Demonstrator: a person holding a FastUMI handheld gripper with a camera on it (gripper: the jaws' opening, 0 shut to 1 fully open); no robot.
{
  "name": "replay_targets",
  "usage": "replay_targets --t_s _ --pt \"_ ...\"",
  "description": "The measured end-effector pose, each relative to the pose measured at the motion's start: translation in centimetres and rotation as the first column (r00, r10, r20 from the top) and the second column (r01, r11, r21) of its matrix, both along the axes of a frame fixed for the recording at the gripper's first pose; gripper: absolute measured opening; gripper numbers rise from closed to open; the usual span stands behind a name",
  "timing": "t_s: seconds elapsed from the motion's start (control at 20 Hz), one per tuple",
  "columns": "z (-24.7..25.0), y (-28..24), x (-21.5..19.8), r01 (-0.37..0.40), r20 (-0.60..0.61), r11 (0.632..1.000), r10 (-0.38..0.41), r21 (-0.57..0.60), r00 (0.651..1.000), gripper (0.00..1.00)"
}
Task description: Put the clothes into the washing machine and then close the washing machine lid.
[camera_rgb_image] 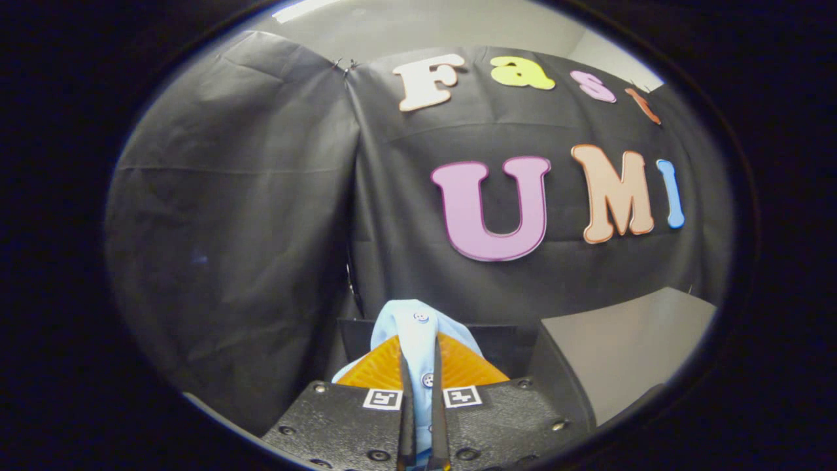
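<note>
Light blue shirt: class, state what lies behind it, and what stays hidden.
Behind the light blue shirt, pinched between the orange fingers, stand a black panel and the black cloth wall. The shirt covers whatever lies directly beneath it.

The gripper has its orange fingers pressed together on a light blue buttoned shirt. The shirt bulges just ahead of the fingertips, before the black cloth wall.
</note>
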State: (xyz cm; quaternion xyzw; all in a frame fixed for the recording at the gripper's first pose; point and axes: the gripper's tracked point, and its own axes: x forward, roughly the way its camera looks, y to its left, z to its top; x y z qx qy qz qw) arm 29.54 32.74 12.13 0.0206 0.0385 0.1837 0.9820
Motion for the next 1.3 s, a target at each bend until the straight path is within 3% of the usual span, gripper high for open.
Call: replay_targets --t_s 0.3,0.6,0.85,1.1,1.3 --pt "-7.7 3.2 1.5 0.010 -0.118 1.000 -0.013 -0.024 0.993 0.09" --pt "-18.2 5.9 2.9 0.018 -0.284 1.000 -0.024 -0.023 0.958 0.10" --pt "-26.3 6.9 4.2 0.023 -0.455 0.999 -0.035 -0.032 0.890 0.11" --pt "-31.1 7.2 4.9 0.003 -0.560 0.992 -0.075 -0.128 0.825 0.14" --pt "-33.5 7.2 5.1 0.005 -0.659 0.993 -0.081 -0.117 0.748 0.14"
